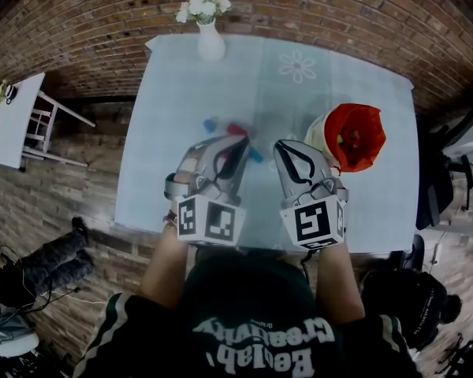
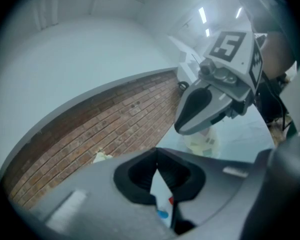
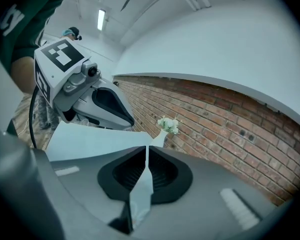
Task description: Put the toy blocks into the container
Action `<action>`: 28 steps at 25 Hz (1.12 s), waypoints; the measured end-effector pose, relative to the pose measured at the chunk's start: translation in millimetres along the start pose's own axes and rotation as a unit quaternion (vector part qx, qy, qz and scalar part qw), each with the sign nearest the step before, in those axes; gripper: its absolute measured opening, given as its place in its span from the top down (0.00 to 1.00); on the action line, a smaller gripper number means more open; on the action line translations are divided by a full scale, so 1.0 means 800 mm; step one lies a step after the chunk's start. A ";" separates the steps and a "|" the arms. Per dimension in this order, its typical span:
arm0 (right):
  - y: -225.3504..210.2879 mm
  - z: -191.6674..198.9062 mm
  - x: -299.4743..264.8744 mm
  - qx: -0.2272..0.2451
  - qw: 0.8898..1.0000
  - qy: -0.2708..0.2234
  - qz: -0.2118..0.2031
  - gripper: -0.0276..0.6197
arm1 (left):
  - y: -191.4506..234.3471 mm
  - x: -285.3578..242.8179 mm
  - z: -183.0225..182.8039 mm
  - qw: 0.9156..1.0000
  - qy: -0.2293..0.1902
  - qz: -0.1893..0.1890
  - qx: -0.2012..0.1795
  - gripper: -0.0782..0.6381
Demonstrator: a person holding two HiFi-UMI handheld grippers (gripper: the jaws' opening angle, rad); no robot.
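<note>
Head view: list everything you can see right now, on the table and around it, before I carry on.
Table: one, pale blue cloth, centre of view.
Vase of flowers: one, white, far edge of the table.
Blue toy blocks: two, on the cloth just beyond the left gripper.
Red toy block: one, between the two blue ones.
Container: one, red inside and cream outside, right side of the table, with small coloured pieces inside.
White chair: one, on the floor left of the table.
Left gripper: one, grey, jaws together and empty, over the near half of the table.
Right gripper: one, grey, jaws together and empty, beside the container.
Forearms: two, behind the grippers.
</note>
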State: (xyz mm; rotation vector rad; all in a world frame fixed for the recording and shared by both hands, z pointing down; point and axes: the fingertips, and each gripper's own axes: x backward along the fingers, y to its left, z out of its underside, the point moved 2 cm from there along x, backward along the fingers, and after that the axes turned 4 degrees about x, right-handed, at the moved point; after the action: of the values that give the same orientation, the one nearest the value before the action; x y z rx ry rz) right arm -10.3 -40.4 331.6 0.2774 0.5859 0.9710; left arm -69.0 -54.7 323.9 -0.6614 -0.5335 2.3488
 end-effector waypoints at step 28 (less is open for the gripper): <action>0.072 0.080 -0.086 -0.043 0.990 0.074 -0.111 0.74 | -0.010 -0.013 0.038 0.999 0.019 0.015 0.028 0.89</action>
State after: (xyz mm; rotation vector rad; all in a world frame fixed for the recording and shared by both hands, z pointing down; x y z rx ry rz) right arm -42.2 -64.4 434.5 0.0616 0.6937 0.8025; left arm -76.2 -62.1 355.4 -0.6916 -0.4427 2.3645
